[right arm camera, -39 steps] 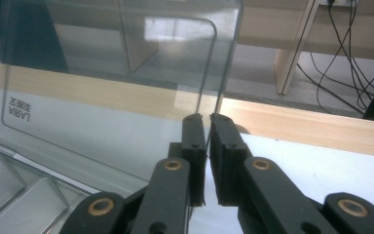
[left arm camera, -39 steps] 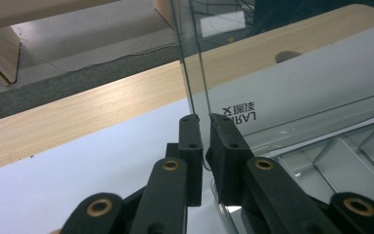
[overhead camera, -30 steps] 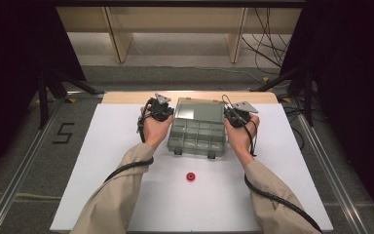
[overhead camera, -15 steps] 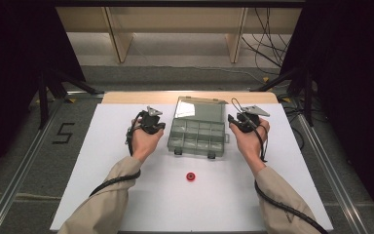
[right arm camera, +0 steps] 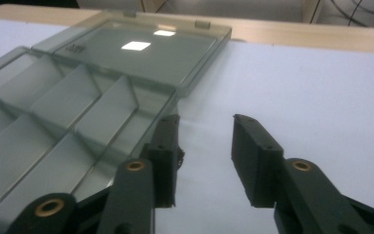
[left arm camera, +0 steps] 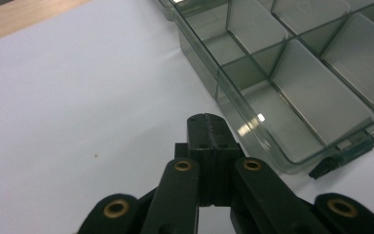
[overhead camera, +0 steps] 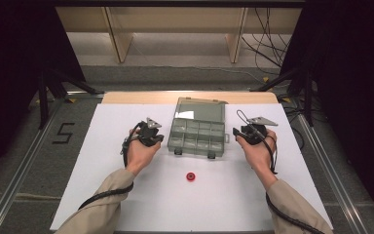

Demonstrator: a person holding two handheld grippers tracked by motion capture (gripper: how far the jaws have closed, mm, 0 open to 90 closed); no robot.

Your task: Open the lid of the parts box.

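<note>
Box: I see the open compartment box (overhead camera: 196, 135) mid-table, lid flat behind.
Left gripper (left arm camera: 208, 127): clenched on nothing, just beside the box's left wall.
Right gripper (right arm camera: 204, 141): jaws apart, just been closing, nothing between them; box at their left.

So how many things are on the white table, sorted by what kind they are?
Clear compartment box, lid open: 1
Small red round thing: 1
Hand-held grippers: 2, the left gripper with jaws shut, the right gripper with jaws apart
Total: 4
</note>
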